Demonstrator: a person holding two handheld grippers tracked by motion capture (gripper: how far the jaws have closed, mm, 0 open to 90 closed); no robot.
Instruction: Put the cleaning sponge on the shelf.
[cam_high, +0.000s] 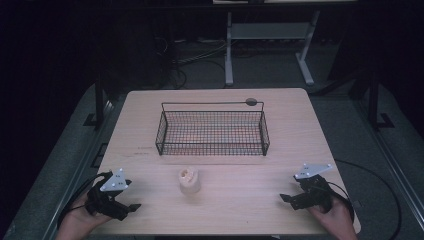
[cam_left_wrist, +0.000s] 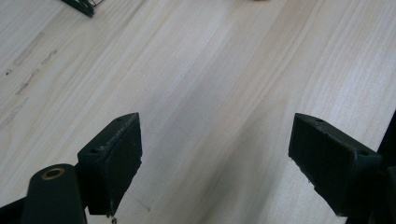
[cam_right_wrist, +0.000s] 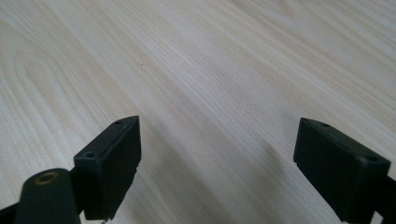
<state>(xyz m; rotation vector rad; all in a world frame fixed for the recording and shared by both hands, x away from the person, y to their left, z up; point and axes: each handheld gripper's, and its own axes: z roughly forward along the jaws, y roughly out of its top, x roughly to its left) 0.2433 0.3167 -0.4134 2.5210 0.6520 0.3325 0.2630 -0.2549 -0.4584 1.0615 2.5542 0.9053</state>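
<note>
With both the left claw (cam_high: 131, 206) and right claw (cam_high: 284, 198) spread open and empty, we judge the small beige cup (cam_high: 189, 180), upright at the bench's (cam_high: 240, 200) 6 o'clock before the wire basket (cam_high: 212, 132), light and possibly crushable, best gripped mid-wall.

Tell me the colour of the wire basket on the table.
Black. The basket shows best in the high view.

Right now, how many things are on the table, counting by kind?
Wire basket: 1
Small beige cup-shaped thing: 1
Tools, both open: 2, the left tool and the right tool
Total: 4
</note>
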